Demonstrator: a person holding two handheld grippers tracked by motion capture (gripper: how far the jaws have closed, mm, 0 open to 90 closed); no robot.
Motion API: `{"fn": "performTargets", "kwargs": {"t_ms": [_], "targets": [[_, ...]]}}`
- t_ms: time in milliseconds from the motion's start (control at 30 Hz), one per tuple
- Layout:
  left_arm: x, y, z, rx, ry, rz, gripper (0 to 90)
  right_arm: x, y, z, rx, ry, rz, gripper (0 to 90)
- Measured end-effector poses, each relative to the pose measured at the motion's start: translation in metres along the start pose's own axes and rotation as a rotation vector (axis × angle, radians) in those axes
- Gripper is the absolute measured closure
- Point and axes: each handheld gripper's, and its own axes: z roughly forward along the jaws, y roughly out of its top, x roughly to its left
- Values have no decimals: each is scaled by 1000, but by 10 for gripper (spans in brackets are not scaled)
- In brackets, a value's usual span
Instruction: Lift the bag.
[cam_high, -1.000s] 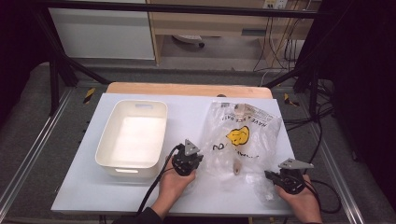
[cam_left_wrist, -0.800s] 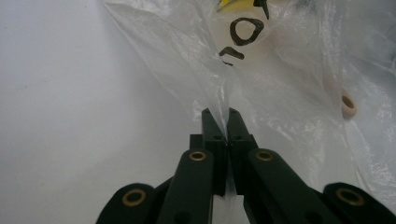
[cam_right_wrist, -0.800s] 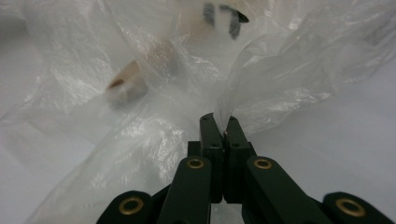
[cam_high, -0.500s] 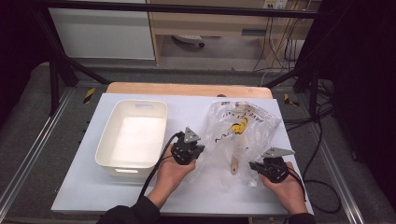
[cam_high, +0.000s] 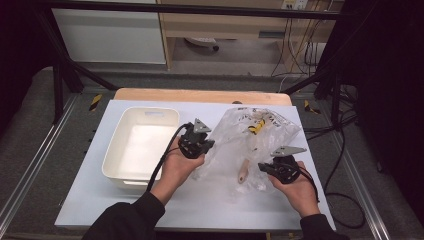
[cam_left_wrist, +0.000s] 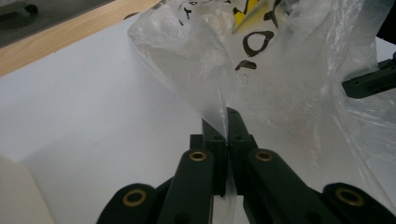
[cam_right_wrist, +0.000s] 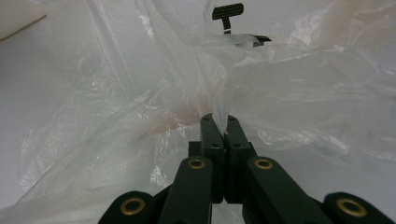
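Clear plastic bag (cam_high: 250, 145), wooden-handled utensil (cam_high: 243, 172) inside, on white worktop (cam_high: 210, 200) beside white tub (cam_high: 140, 147). Left tool (cam_high: 196, 145) and right tool (cam_high: 280, 169) each pinch bag film. Risk: thin film tearing or slipping under uneven pull, spilling utensil.

- The left gripper (cam_high: 206, 145) sat in the person's left hand (cam_high: 176, 167), forearm reaching in from the lower edge, jaws pressed together on a fold of thin film.
- The right gripper (cam_high: 264, 168) was held in the right hand (cam_high: 299, 190), jaws likewise closed on film, apparently pointing toward the left one.
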Motion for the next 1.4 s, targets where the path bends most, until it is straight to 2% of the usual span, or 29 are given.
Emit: {"fn": "performTargets", "kwargs": {"t_ms": [100,267,500,733,1233,1400], "targets": [[10,4,-4,-3,-8,-21,900,1,9,1,7,7,-16,900],[24,10,-11,3,-4,-24,900,1,26,-1,6,14,-42,900],[34,12,-13,17,6,-25,900,-6,50,-11,-15,9,-66,900],[42,16,-17,11,21,-32,900,-8,66,-17,-17,11,-92,900],[61,20,-36,-7,51,-50,900,-15,87,-25,-50,19,-70,900],[65,20,-42,-9,54,-52,900,-16,92,-24,-42,17,-77,900]]}}
